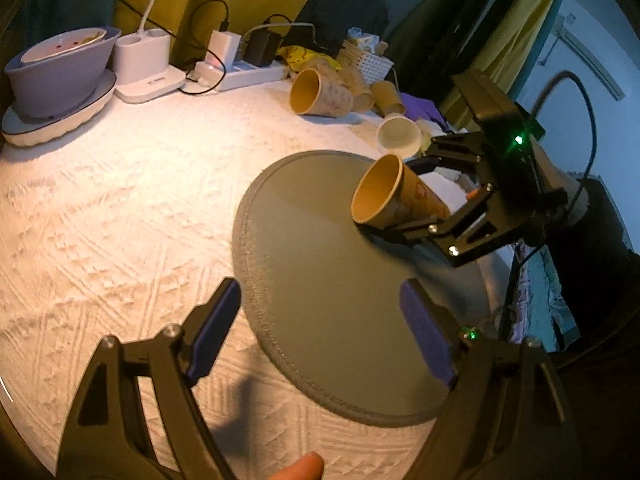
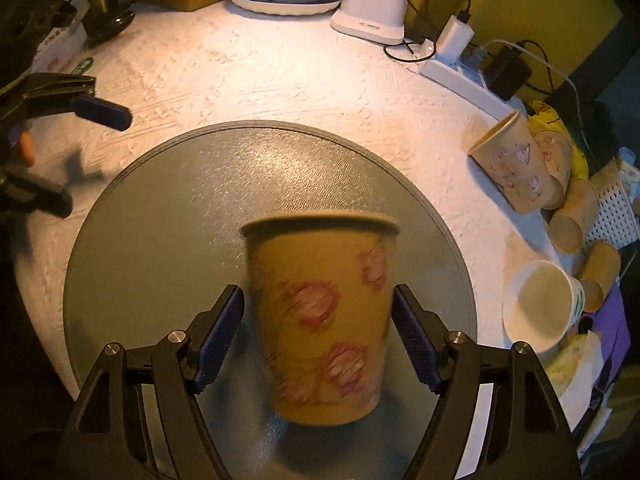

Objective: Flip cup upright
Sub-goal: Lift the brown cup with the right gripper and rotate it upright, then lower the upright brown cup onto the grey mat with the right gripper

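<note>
Floral paper cup lies tilted on the round grey tray, mouth toward twelve o'clock, right gripper pads hugging it, left gripper wide, empty.

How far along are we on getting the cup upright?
Done: the right gripper has reached the cup on the grey disc, jaws on either side of it. In hand: the cup is on its side, mouth facing away from the gripper. Left: tilt it onto its base and release. The left gripper is open and idle.

Grey round mat on white textured cloth; bowl, power strip, spare cups behind.
</note>
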`<state>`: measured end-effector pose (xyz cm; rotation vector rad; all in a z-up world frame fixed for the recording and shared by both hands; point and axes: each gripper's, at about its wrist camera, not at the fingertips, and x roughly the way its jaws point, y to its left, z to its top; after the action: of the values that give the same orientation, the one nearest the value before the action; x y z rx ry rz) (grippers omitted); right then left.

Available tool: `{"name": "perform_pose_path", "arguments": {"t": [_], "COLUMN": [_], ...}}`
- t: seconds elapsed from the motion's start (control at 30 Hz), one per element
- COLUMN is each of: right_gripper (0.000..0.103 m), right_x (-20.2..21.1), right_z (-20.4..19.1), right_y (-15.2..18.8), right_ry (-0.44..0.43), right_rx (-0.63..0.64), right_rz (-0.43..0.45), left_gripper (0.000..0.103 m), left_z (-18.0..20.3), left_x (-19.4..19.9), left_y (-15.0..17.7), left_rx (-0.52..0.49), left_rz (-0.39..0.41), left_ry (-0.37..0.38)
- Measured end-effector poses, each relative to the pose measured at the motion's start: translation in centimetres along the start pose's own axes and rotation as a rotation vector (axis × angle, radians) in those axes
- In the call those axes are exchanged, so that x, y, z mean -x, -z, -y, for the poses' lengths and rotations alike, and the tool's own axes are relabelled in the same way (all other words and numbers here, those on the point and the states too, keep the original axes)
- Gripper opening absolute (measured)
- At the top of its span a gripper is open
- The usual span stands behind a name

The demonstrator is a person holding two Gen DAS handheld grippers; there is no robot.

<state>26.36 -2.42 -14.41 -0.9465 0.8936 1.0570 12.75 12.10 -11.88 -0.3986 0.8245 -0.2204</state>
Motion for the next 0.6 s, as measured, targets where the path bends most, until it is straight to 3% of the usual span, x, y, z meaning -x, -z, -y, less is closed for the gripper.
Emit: {"name": "perform_pose_path", "arguments": {"t": [0.43,0.6], "right_gripper": [0.078,0.072], "right_x": [-1.1,-0.7], "right_z": [-0.4,-0.6], "right_y": [-3.0,-3.6], "right_ry": [-0.024,-0.051], "right_rx": [0.034,0.05], "right_rz": [-0.094,-0.098], "left_gripper": [0.083,0.083], "left_z": [-0.9,-1.0], "left_x": [0.2,0.5], "left_y": [0.0,0.1], "left_rx": [0.003,0.009], "left_rz": [0.016,0.024], "left_ry": [0.016,0.015]}}
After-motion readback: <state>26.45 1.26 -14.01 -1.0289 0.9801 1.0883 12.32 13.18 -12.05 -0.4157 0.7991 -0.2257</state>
